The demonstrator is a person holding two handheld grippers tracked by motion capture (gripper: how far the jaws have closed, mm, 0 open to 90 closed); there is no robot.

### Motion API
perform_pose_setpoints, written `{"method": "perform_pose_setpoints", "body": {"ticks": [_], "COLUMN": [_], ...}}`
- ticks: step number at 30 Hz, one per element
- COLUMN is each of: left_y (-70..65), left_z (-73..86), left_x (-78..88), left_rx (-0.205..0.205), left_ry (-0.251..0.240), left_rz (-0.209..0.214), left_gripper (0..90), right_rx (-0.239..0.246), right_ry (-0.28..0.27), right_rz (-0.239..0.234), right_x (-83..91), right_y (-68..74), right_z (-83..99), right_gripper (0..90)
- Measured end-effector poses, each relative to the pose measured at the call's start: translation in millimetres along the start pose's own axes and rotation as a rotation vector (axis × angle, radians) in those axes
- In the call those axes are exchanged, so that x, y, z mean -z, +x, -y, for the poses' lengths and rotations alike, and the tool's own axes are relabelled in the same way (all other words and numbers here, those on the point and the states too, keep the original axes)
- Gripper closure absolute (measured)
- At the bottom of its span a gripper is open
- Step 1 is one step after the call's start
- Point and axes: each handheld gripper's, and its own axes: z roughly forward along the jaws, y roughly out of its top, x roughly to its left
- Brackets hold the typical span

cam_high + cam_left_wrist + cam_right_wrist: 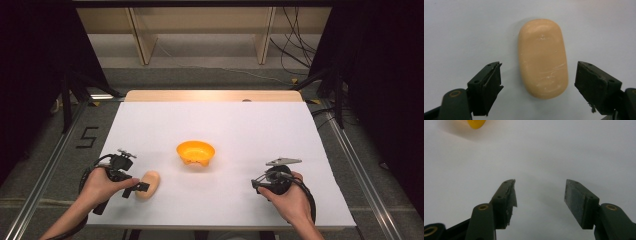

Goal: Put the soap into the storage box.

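Note:
A pale orange, rounded oblong object (148,184) (542,58) lies flat on the white table sheet (235,125) at the front left. My left gripper (139,188) (537,81) hovers right at it, open, its jaws standing apart on either side of the object's near end without touching. An orange bowl (195,153) (476,123) sits at the middle of the sheet. At the front right my right gripper (256,184) (539,192) is open over bare sheet, with nothing between its jaws.
The sheet's front edge runs just below both hands. A wooden strip (212,95) borders the table's far side. Metal rails (45,175) flank the table on the floor, and cables (295,45) lie beyond it.

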Motion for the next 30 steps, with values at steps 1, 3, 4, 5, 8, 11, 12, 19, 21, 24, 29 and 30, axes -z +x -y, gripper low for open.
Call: {"method": "perform_pose_setpoints", "body": {"ticks": [1,3,4,5,8,11,12,19,21,24,29,30], "left_y": [-1.6,-5.0,-5.6,-7.2,-8.5,-11.9,-13.5,-19.9,-20.1,-20.8,-19.9,-19.6], "left_z": [-2.4,-7.4,-9.6,-11.5,-15.5,-19.6,-21.0,-29.2,-30.8,-32.6,-33.0,-32.9], "left_x": [-2.0,-5.3,-6.3,-7.9,-11.7,-15.3,-16.6,-25.7,-28.6,-31.7,-37.0,-37.8], "left_rx": [0.004,0.012,0.005,0.009,-0.006,-0.010,-0.012,-0.029,-0.028,-0.023,-0.034,-0.042], "left_ry": [0.002,0.020,0.042,0.052,0.092,0.114,0.117,0.192,0.202,0.201,0.230,0.234], "left_rz": [0.000,-0.025,-0.033,-0.035,-0.048,-0.060,-0.063,-0.087,-0.093,-0.102,-0.105,-0.104], "left_gripper": [20.2,19.9,19.9,19.9,19.9,19.9,19.9,19.1,19.0,19.0,17.9,17.9], "right_rx": [0.013,0.018,0.011,0.009,0.007,-0.026,-0.021,-0.013,-0.013,-0.015,-0.013,-0.013], "right_ry": [0.006,0.011,0.019,0.033,0.026,0.041,0.023,0.048,0.048,0.054,0.055,0.054], "right_rz": [0.014,0.022,0.020,0.019,-0.016,-0.021,-0.016,-0.021,-0.022,-0.019,-0.016,-0.019], "right_x": [-1.7,-1.0,-1.0,-0.7,-1.5,-0.1,-1.3,-0.1,-0.1,0.2,0.2,0.2], "right_y": [-1.1,0.5,1.4,2.3,3.2,6.7,6.8,7.6,7.5,8.3,8.4,8.3], "right_z": [0.1,-0.2,-0.1,-0.5,0.5,0.6,1.0,0.8,1.0,1.2,1.3,1.4], "right_gripper": [42.2,42.0,41.9,41.7,41.3,41.1,41.2,41.2,41.2,41.1,41.1,41.1]}}
